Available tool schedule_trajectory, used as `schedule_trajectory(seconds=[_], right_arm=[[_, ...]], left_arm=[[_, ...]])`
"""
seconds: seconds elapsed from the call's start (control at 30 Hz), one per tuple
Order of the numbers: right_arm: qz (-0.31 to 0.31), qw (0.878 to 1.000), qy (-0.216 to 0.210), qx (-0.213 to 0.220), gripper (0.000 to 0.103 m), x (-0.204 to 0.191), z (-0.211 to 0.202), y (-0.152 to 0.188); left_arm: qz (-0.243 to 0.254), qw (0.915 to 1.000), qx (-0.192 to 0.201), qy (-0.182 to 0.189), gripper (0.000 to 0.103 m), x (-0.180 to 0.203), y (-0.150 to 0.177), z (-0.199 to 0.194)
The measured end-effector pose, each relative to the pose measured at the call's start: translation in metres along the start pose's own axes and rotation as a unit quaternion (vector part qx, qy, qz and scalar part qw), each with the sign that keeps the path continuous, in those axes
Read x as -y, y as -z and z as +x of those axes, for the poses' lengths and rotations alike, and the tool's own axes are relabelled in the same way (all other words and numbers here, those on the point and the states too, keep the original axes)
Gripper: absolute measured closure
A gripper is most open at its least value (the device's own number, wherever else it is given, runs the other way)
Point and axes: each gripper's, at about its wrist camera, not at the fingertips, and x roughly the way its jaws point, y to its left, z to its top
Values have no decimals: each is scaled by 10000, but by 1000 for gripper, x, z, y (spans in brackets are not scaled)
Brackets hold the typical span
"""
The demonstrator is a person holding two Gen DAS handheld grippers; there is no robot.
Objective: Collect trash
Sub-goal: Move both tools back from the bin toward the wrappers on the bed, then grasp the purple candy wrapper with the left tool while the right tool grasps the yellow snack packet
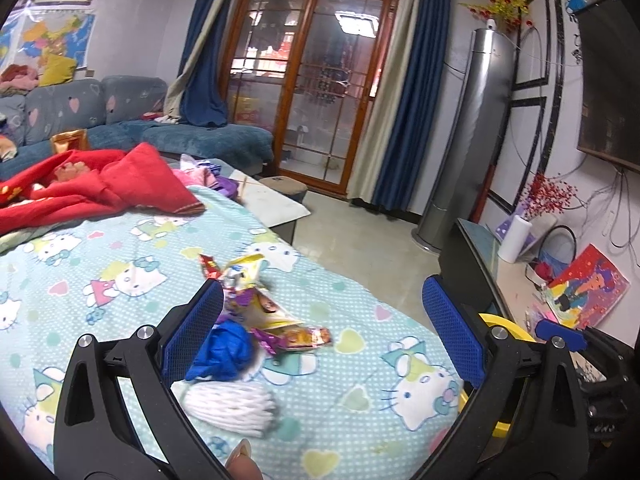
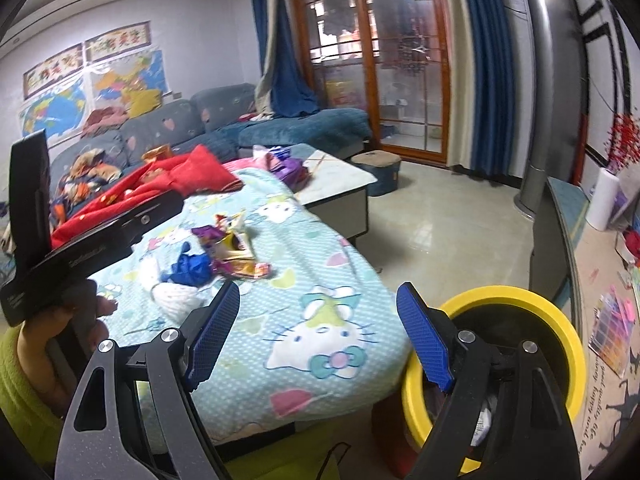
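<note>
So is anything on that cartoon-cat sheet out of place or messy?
Yes. A heap of crumpled snack wrappers, a blue wad and a white cloth bundle lie loose on the sheet, not in the yellow-rimmed bin beside it. Nothing looks spilled or damaged.

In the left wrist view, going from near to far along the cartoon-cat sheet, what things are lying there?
White mop-like tuft → crumpled blue bag → pile of snack wrappers → red blanket, all on the cartoon-cat sheet.
</note>
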Motion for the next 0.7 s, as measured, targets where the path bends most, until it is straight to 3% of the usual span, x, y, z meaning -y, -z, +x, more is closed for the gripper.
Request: schedule_trajectory(seconds=[0.5, 0.63, 0.7], right_arm=[[-294, 9983, -351, -347, 25, -37, 63, -10], [-275, 9969, -442, -584, 34, -41, 90, -12], [-270, 9959, -477, -718, 39, -44, 105, -12]], left_arm=[[-401, 9985, -55, -382, 12, -59, -4, 9], [-490, 9980, -188, -362, 13, -70, -2, 18], [-503, 9978, -277, -336, 20, -73, 0, 22]])
